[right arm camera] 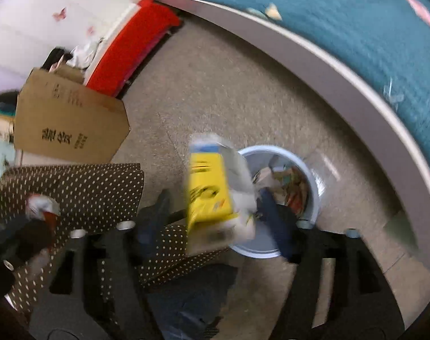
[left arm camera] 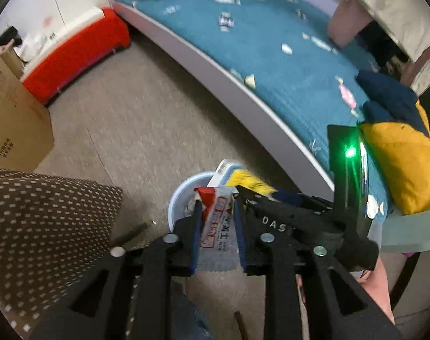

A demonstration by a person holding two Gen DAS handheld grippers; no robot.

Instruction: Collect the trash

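Observation:
My left gripper [left arm camera: 217, 206] points down over a pale blue bin [left arm camera: 181, 195] on the carpet. A red and white wrapper [left arm camera: 216, 218] hangs loosely between its blue pads, which stand a little apart. My right gripper [right arm camera: 215, 209] is wide open above the same bin [right arm camera: 271, 148]. A blurred yellow and white package [right arm camera: 209, 187] sits between its fingers, with a gap on the left side. The same package [left arm camera: 243, 180] shows over the bin in the left wrist view. Colourful trash [right arm camera: 291, 187] lies inside the bin.
A bed with a teal cover [left arm camera: 271, 56] curves along the right, with several candy wrappers [left arm camera: 347, 95] scattered on it. A yellow and navy cushion [left arm camera: 399, 164] lies at its near end. A cardboard box [left arm camera: 13, 119], a red bench [left arm camera: 78, 53] and brown dotted fabric [left arm camera: 44, 221] stand on the left.

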